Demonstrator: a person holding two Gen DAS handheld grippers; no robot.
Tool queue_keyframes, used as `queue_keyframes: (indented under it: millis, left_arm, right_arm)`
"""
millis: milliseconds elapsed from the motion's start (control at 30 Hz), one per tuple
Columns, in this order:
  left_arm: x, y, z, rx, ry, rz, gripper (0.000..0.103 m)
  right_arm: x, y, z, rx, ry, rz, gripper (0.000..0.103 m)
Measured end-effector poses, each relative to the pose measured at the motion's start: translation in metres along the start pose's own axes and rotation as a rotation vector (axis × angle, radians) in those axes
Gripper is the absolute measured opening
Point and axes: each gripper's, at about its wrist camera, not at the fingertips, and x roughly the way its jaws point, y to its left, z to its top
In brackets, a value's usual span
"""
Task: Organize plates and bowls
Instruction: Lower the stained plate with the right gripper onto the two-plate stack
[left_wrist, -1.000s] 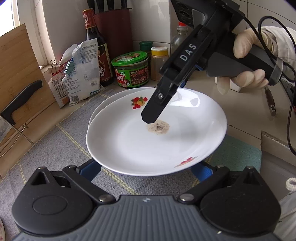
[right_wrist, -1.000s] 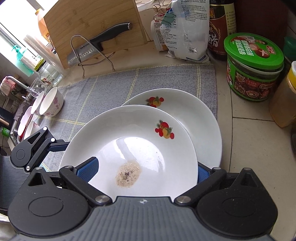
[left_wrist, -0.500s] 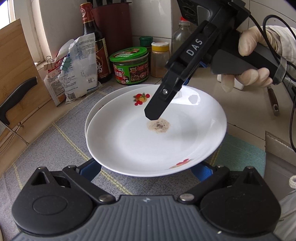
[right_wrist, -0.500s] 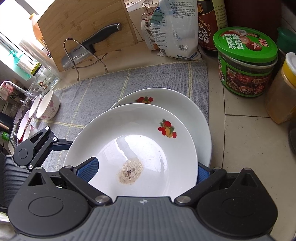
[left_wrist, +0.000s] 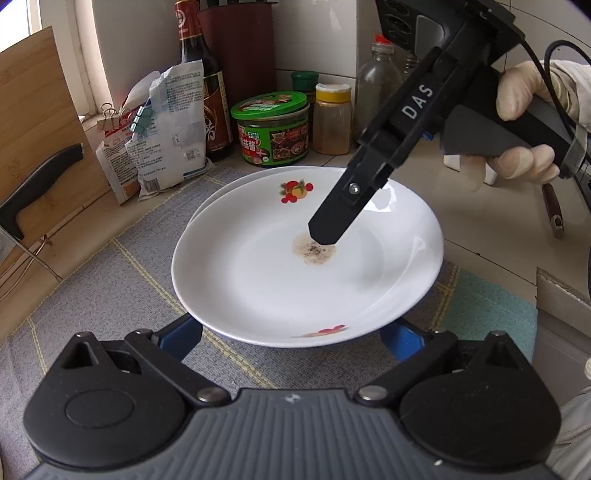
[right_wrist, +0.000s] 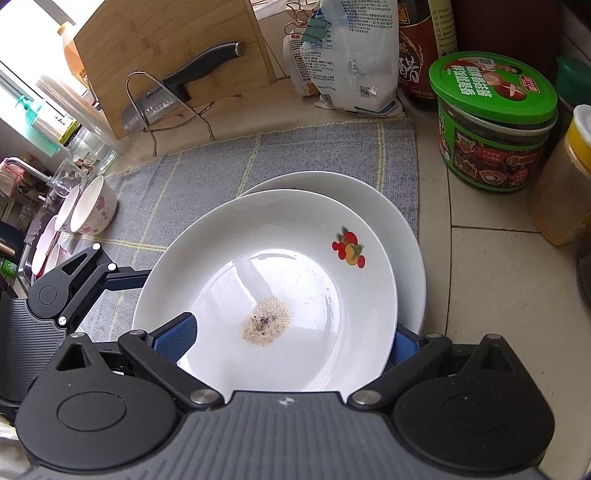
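Soiled upper plate (left_wrist: 258, 280), held just above the lower plate (right_wrist: 402, 221) on the grey mat (left_wrist: 110, 295) for stacking; both grippers (left_wrist: 291, 338) (right_wrist: 291, 332) spread wide beneath its rim, grip indeterminable.

Soiled plate (right_wrist: 295, 258) over second plate (right_wrist: 402, 229)

white plate (right_wrist: 295, 236) with red-orange fruit motif and a tan speckled stain (right_wrist: 266, 322); grey mat (right_wrist: 207, 173) ahead, yellow grid lines.
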Motion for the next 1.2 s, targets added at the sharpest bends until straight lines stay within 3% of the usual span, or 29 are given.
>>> queue_keyframes:
  millis: [1200]
  left_arm:
    - [0.0,0.004,-0.001,0.018,-0.03,0.024,0.102]
  right_arm:
    - [-0.018,0.016,-0.021,0.012,-0.016,-0.041,0.103]
